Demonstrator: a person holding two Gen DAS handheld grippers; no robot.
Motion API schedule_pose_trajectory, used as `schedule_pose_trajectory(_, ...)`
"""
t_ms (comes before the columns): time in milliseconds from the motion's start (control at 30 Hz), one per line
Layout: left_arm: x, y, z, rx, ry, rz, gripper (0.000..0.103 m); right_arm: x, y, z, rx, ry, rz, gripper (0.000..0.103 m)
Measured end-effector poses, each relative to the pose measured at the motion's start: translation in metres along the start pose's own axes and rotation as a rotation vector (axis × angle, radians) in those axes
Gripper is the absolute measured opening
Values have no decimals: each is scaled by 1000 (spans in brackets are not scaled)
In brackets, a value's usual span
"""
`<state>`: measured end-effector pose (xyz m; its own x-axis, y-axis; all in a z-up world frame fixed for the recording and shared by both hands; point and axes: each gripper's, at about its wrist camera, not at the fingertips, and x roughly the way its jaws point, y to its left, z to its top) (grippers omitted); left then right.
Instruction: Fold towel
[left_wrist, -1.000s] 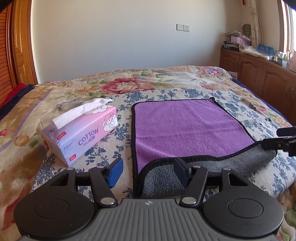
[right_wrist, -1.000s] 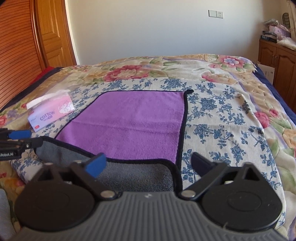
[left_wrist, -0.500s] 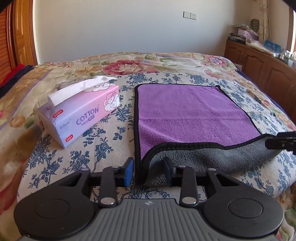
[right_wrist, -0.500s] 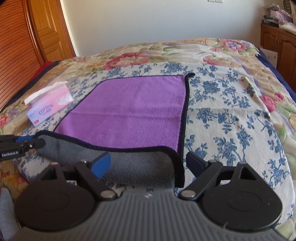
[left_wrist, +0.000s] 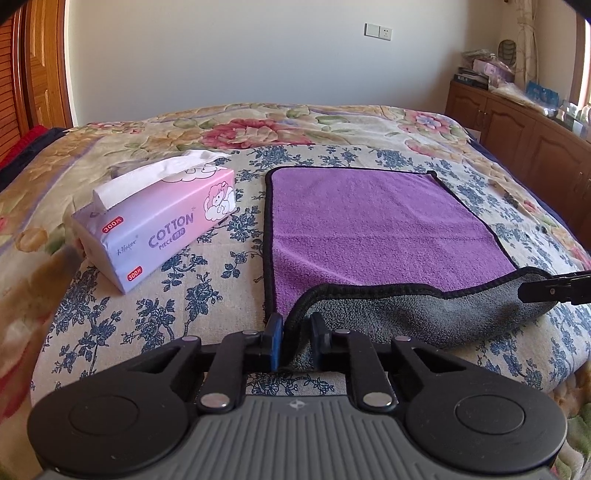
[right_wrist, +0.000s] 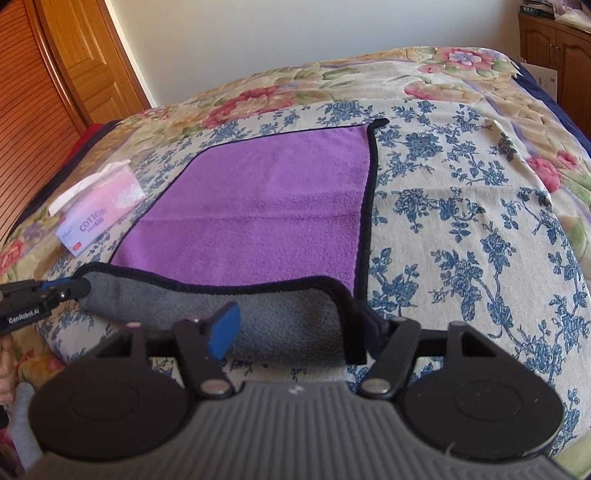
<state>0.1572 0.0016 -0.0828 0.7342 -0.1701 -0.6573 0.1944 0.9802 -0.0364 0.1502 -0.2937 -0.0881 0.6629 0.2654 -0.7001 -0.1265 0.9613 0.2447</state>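
A purple towel (left_wrist: 373, 225) with a grey underside and black edging lies flat on the bed; it also shows in the right wrist view (right_wrist: 266, 206). Its near edge is turned up, showing the grey side (left_wrist: 406, 314). My left gripper (left_wrist: 295, 332) is shut on the towel's near left corner. My right gripper (right_wrist: 306, 325) is open around the near right corner, with the grey fold (right_wrist: 280, 317) between its fingers. The right gripper's tip also shows at the right edge of the left wrist view (left_wrist: 554, 290).
A pink tissue pack (left_wrist: 159, 225) lies left of the towel. The floral bedspread (left_wrist: 369, 122) runs to the far wall. Wooden cabinets (left_wrist: 517, 129) stand along the right side. A wooden door (right_wrist: 74, 66) is at the left.
My left gripper has closed on the towel's near left corner. Both grippers have moved forward and lifted the near edge, so more grey underside shows. My right gripper stays open.
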Motion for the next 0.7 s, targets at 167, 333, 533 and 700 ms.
schedule_pose_trajectory(167,0,0,0,-2,-4,-15,8,-1,-1,2,-6,6,-16,40)
schedule_pose_trajectory(333,-6,-4,3,10,-29,-20,6,-3,-1,3,-25,0,-28,20)
schedule_pose_trajectory(533,-9,-2,6,-1,-37,-28,6,-7,1,6,-49,-18,-31,7)
schedule_pose_trajectory(700,-10,-3,8,-4,-34,-33,6,-9,1,8,-58,-37,-30,4)
